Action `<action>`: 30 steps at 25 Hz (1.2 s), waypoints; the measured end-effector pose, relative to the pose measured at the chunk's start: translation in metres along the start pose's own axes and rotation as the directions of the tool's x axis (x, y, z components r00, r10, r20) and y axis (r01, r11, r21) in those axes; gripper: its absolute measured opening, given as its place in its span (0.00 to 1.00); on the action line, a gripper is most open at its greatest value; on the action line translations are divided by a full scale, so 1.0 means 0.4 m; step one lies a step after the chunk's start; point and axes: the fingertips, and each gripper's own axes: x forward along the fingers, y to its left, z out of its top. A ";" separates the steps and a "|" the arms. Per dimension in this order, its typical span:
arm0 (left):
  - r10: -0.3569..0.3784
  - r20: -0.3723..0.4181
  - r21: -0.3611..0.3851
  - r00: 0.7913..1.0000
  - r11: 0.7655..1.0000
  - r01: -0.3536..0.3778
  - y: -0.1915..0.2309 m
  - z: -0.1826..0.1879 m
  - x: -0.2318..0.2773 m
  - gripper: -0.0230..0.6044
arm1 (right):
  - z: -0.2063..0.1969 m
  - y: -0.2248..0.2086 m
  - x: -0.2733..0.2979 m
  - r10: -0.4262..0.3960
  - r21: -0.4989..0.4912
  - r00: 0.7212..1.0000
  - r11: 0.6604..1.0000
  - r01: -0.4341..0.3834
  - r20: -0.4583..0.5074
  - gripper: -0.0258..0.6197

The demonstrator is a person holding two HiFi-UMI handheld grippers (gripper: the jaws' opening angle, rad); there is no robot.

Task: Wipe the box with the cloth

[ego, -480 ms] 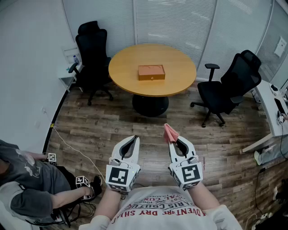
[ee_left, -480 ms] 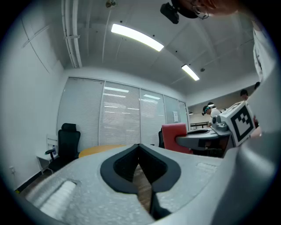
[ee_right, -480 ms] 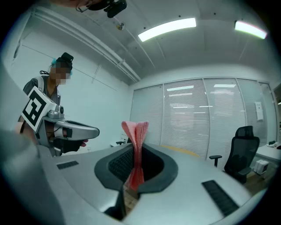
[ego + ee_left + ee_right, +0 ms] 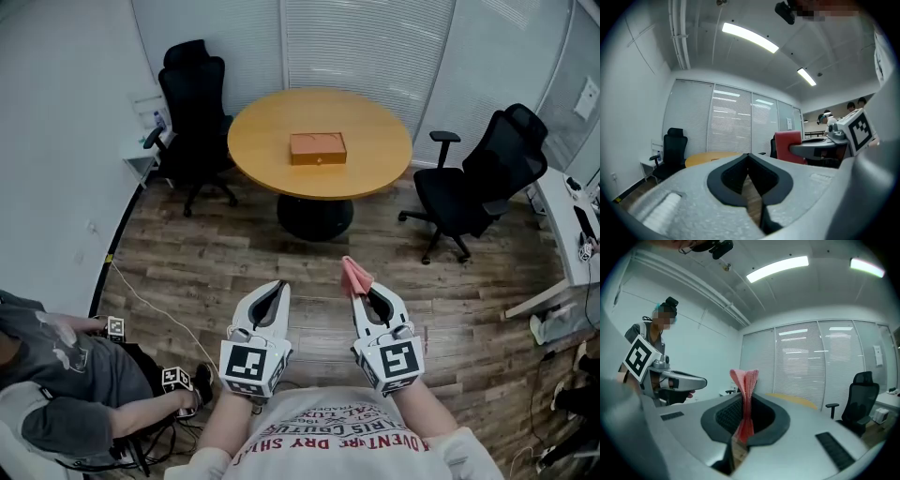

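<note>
While the box [image 4: 318,148] sits near the middle of the round table [image 4: 375,173] across the room, well apart from us, the cloth [image 4: 355,275] is not at it: we log it clamped in the right gripper [image 4: 362,292], a pink-red fold standing up past the jaw tips. Left gripper [image 4: 278,287] has its jaws brought together at the tips with nothing between them. Both grippers are held low before the torso, side by side but apart, noses pointing forward toward the table, each marker cube [image 4: 250,367] nearest the body, forearms coming in from the bottom edge. Only the head view gives us the box and the plank floor [image 4: 187,262] between us and the table. Right gripper view adds detail the head view lacks: the cloth is pleated, pinched between the dark pads and fanning out above them. Left gripper view shows floor through the oval gap behind its touching tips, plus the neighbouring gripper and its red cloth off to the right. Around the table: one black office chair [image 4: 192,108] at its left, another [image 4: 483,173] at its right. A seated person [image 4: 56,380] is at lower left.
</note>
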 end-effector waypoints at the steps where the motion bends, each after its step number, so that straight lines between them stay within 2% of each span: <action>1: 0.001 0.001 -0.002 1.000 1.000 -0.001 0.001 -0.001 0.000 0.05 | -0.003 -0.001 0.000 -0.003 0.001 1.000 1.000 0.003 0.000 0.08; 8: 0.013 0.004 -0.013 1.000 1.000 -0.013 0.017 -0.002 0.004 0.05 | -0.019 -0.006 0.013 -0.006 0.021 1.000 1.000 0.007 -0.019 0.08; 18: 0.020 -0.052 -0.058 0.998 0.998 -0.023 0.054 -0.063 0.039 0.05 | -0.058 -0.031 0.065 0.010 0.034 0.998 0.999 -0.008 -0.066 0.08; 25: 0.059 -0.084 -0.061 0.995 0.996 -0.064 0.107 -0.100 0.164 0.05 | -0.099 -0.116 0.196 0.054 0.049 0.996 0.998 -0.050 -0.075 0.08; 30: 0.093 -0.098 -0.061 0.991 0.993 -0.099 0.163 -0.101 0.317 0.05 | -0.114 -0.225 0.350 0.096 0.058 0.993 0.994 -0.092 -0.065 0.08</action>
